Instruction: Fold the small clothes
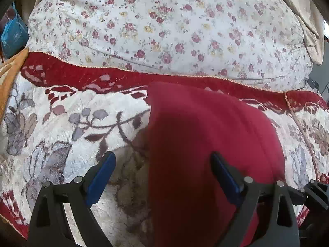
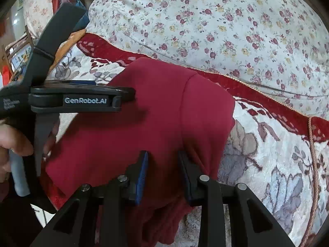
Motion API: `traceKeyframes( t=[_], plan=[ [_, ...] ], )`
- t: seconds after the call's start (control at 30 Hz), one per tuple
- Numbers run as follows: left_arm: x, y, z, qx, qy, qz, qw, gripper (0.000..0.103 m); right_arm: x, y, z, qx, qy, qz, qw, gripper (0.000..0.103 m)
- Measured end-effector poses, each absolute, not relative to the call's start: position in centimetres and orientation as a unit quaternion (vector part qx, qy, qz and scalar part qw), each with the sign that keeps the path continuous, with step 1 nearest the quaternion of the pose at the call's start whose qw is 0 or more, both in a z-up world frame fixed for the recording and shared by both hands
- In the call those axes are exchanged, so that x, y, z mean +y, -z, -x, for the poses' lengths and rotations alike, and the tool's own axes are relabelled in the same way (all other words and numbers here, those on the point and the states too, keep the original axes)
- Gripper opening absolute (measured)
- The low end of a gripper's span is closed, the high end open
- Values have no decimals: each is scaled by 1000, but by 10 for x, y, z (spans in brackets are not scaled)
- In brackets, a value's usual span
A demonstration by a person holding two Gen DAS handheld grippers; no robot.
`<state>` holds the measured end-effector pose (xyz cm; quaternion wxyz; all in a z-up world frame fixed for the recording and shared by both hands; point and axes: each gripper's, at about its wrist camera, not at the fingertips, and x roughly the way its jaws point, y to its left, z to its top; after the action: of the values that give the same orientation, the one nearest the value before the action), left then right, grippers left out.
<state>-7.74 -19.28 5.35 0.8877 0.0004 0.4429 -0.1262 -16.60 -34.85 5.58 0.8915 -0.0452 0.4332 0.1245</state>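
Observation:
A dark red garment (image 1: 201, 144) lies partly folded on a white blanket with a grey and red flower pattern (image 1: 61, 123). My left gripper (image 1: 162, 160) is open, its right finger over the garment's left part and its left finger over the blanket. In the right wrist view the garment (image 2: 160, 113) fills the middle. My right gripper (image 2: 162, 158) has its jaws narrowly apart with a bunch of the red cloth between them at the garment's near edge. The left gripper's body (image 2: 82, 98) lies across the garment's left side, held by a hand (image 2: 14, 142).
A white quilt with small red roses (image 1: 164, 26) is piled behind the blanket. The blanket's red border (image 1: 82, 72) runs along it. A blue bag (image 1: 12, 35) hangs at far left. A beige cloth (image 1: 304, 20) lies at the upper right.

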Motion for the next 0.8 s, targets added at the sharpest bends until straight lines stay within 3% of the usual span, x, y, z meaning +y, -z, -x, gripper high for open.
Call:
traceKeyframes(
  t=[0.1,0.27,0.33,0.8],
  plan=[
    [-190,-61,84,429,125,6,894,93,-357,-74,179,422,-140,-6,896,55],
    [-178,-77,102,399,110,12,910,93,-360,-90,192,413,-111,-17,904,62],
    [-173,-85,109,392,106,15,914,93,-362,-95,192,409,-72,-16,910,75],
    [-144,-114,161,362,80,23,929,97,-364,-107,197,391,-12,-44,919,91]
  ],
)
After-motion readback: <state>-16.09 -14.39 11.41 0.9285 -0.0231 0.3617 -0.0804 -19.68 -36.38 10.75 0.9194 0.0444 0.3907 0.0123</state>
